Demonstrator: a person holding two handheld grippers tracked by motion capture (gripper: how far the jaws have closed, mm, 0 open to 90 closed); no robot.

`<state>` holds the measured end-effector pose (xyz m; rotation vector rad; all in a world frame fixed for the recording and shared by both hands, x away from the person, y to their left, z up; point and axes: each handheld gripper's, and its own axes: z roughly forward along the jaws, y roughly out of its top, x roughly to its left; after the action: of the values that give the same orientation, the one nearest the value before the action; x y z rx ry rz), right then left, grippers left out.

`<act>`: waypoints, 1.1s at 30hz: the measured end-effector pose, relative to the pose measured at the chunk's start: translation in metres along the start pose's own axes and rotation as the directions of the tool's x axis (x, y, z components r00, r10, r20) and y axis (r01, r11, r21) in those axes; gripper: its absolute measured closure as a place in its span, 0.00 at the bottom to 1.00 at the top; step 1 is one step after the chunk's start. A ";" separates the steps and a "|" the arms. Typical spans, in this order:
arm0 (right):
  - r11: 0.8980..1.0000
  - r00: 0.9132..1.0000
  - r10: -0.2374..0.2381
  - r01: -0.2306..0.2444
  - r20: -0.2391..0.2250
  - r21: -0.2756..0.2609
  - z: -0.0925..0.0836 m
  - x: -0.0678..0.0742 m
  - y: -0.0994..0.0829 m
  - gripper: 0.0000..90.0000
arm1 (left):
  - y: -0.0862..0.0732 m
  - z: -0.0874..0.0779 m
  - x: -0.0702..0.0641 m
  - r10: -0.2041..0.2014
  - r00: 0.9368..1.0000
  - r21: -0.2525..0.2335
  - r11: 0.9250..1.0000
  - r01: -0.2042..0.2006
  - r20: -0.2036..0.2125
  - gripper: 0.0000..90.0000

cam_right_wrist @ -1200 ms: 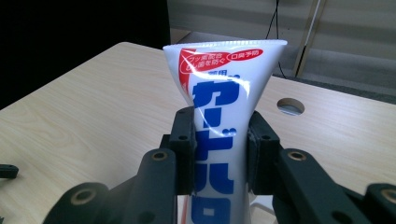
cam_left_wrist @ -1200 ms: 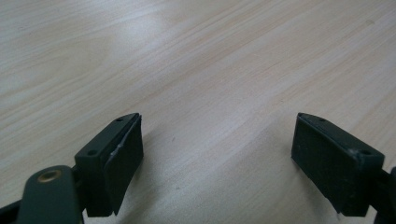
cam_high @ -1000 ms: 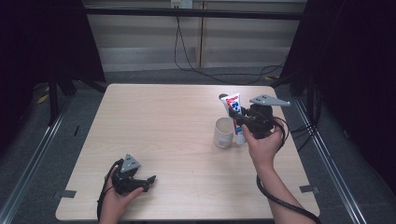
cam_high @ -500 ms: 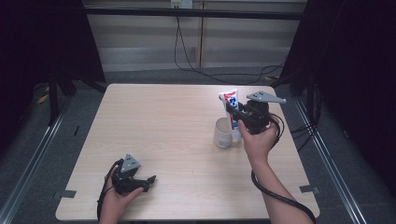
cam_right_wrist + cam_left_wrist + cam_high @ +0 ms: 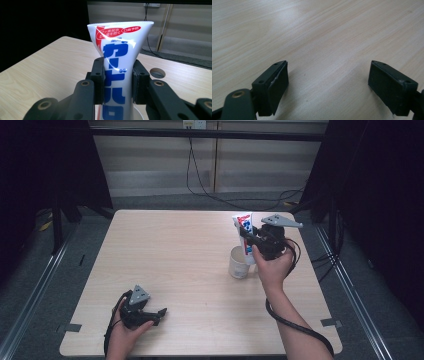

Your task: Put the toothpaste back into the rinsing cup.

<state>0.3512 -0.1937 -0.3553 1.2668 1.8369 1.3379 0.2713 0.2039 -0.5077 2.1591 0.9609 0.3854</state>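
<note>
The bench (image 5: 190, 260) is made of light wood. It has a small round hole (image 5: 157, 72) near one edge. Behind the bench, black cables (image 5: 200, 180) hang down a pale wall (image 5: 150, 165) and lie on the grey floor (image 5: 45, 270).

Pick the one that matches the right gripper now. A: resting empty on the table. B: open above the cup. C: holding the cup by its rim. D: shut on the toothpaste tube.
D: in the right gripper view the right gripper has both jaws pressed against the toothpaste tube.
</note>
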 end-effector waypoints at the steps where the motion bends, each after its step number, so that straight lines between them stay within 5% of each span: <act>1: 1.000 1.000 0.005 -0.005 0.001 0.000 0.002 0.000 0.000 0.76 | 0.000 0.000 0.000 0.001 1.000 0.002 1.000 -0.001 0.001 0.18; 33: 1.000 1.000 0.015 -0.015 0.026 0.002 0.035 -0.007 -0.004 0.76 | 0.000 0.000 0.000 -0.004 1.000 0.002 1.000 0.004 0.003 0.18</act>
<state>0.3814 -0.1859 -0.3726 1.2961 1.8150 1.3215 0.2710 0.2036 -0.5078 2.1588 0.9640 0.3801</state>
